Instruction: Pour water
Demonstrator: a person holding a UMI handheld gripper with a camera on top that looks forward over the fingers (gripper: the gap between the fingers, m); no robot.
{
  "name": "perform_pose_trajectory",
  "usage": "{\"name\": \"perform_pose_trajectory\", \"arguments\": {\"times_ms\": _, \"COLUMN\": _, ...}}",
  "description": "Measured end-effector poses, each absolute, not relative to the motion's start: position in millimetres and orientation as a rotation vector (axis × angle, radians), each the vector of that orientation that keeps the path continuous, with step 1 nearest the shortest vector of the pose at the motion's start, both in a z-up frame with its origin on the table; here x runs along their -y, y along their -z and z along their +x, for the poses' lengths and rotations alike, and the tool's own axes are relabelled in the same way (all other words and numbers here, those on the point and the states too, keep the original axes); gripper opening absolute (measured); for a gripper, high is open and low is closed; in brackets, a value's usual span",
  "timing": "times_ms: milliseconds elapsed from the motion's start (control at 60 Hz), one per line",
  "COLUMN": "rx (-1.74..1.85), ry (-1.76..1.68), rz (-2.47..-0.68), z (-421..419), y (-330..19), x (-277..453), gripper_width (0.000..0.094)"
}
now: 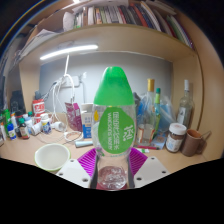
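A clear plastic bottle (pixel 113 125) with a green cap and a green label stands upright between my fingers, its base low between the purple pads (pixel 88 161). My gripper (pixel 112 168) is shut on the bottle, both pads pressing its lower sides, and holds it above the desk. A pale green cup (pixel 51 156) stands on the desk to the left of the fingers, apart from the bottle. I cannot tell how much water the bottle holds.
The desk (pixel 160 160) is crowded: small bottles and jars (pixel 25 126) at the left, tall bottles (pixel 150 105) and a jar (pixel 177 137) at the right, a brown mug (pixel 194 141) beside it. A bookshelf (pixel 120 15) hangs above.
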State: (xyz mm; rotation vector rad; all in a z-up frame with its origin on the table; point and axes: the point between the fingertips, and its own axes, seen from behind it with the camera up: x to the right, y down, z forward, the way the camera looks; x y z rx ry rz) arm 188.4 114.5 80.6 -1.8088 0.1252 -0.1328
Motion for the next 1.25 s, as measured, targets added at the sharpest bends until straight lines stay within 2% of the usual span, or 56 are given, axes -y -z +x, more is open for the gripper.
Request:
{"name": "perform_pose_trajectory", "arguments": {"times_ms": 83, "rx": -0.137, "ry": 0.114, "rz": -1.824, "z": 189, "y": -62, "x": -113, "gripper_width": 0.0439}}
{"name": "perform_pose_trajectory", "arguments": {"times_ms": 150, "rx": -0.143, "ry": 0.11, "rz": -1.766, "z": 190, "y": -67, "x": -113, "gripper_width": 0.0435}}
{"name": "perform_pose_trajectory", "arguments": {"times_ms": 367, "rx": -0.126, "ry": 0.123, "rz": -1.763, "z": 189, "y": -67, "x": -115, "gripper_width": 0.0456}}
{"name": "perform_pose_trajectory", "arguments": {"times_ms": 467, "rx": -0.113, "ry": 0.136, "rz": -1.823, "z": 188, "y": -60, "x": -112, "gripper_width": 0.0569}}
{"name": "perform_pose_trajectory", "arguments": {"times_ms": 550, "rx": -0.096, "ry": 0.108, "rz": -1.948, "z": 181, "y": -40, "x": -98, "gripper_width": 0.0846}}
{"name": "perform_pose_trajectory", "arguments": {"times_ms": 600, "rx": -0.109, "ry": 0.074, "rz": -1.949, "z": 177, "y": -43, "x": -90, "gripper_width": 0.0844}}
{"name": "perform_pose_trajectory", "arguments": {"times_ms": 750, "rx": -0.12, "ry": 0.099, "rz": -1.942, "z": 170, "y": -74, "x": -47, "gripper_width": 0.0839}}
{"name": "perform_pose_trajectory", "arguments": {"times_ms": 1133, "rx": -0.089, "ry": 0.149, "rz": -1.878, "z": 75, "y": -219, "x": 118, "gripper_width": 0.084}}
{"name": "perform_pose_trajectory", "arguments": {"times_ms": 1250, "rx": -0.075, "ry": 0.154, "rz": -1.868, "z": 32, "y": -249, "x": 171, "gripper_width": 0.0843}}
